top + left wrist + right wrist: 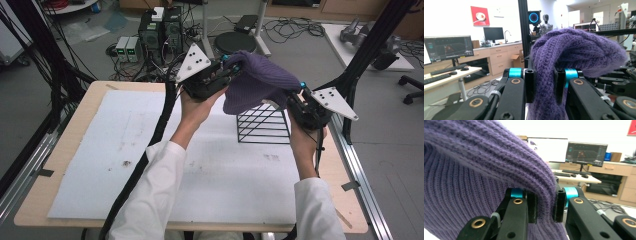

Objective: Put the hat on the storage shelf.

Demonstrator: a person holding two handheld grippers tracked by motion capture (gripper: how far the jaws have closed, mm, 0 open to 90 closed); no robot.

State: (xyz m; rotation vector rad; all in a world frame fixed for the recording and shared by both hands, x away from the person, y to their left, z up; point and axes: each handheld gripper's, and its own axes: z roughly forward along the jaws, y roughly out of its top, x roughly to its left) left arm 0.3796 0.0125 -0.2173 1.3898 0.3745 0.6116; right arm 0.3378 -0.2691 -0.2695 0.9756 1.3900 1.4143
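Observation:
A purple knitted hat [257, 82] hangs in the air between both grippers, above a black wire rack [264, 124] on the table. My left gripper [227, 67] is shut on the hat's left edge; in the left gripper view the knit [574, 52] is pinched between the black pads [530, 86]. My right gripper [294, 97] is shut on the hat's right edge, and in the right gripper view the ribbed fabric [474, 177] runs between its pads [558, 206]. The hat's lower part drapes over the rack's top.
A white mat [150, 160] covers the wooden table [65, 150]. Black frame posts stand at the table's left and right [360, 55]. Computers and cables [155, 35] sit on the floor beyond the far edge.

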